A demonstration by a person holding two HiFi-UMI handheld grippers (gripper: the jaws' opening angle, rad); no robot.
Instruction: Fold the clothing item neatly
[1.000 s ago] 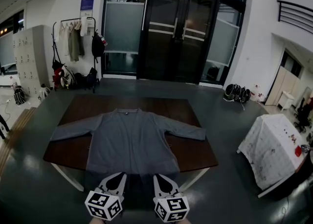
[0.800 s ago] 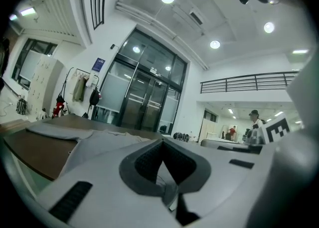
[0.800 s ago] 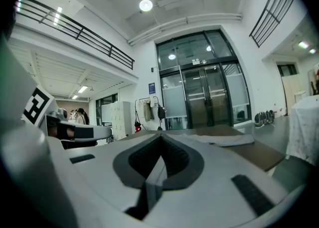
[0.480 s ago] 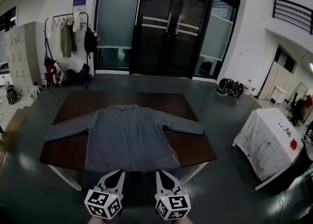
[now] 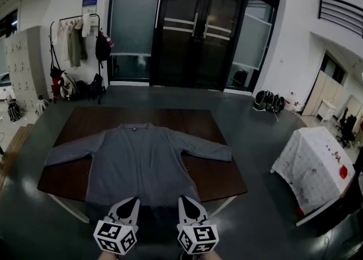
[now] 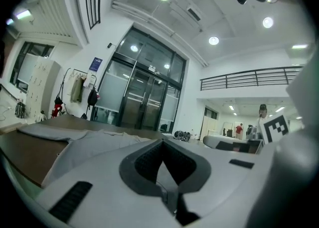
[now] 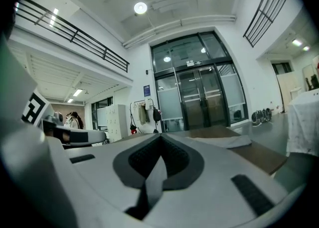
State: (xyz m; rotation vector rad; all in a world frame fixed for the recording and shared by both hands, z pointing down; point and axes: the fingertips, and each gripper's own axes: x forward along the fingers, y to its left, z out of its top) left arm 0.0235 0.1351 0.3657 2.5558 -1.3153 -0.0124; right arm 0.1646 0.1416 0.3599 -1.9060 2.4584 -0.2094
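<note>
Grey garment (image 5: pixel 142 162) lies flat on the brown table (image 5: pixel 218 176), front up, collar at the far side. Both sleeves are spread outward; the left sleeve reaches the table's left edge, the right one angles toward the right edge. The hem sits at the near edge of the table.

Left claw (image 5: pixel 133 201) and right claw (image 5: pixel 182 199) are side by side at the bottom of the head view, just at the near edge by the hem, marker cubes toward the person. In the left gripper view the left claw's jaws are pressed together with nothing between them, cloth lying beyond. The right gripper view shows the same for the right claw: jaws together, empty.

Beyond the table: dark glass doors (image 5: pixel 193 32), a coat rack (image 5: pixel 74 43) at left, shoes (image 5: pixel 271 103) on the floor, and a white-draped stand (image 5: pixel 312 168) at right.
</note>
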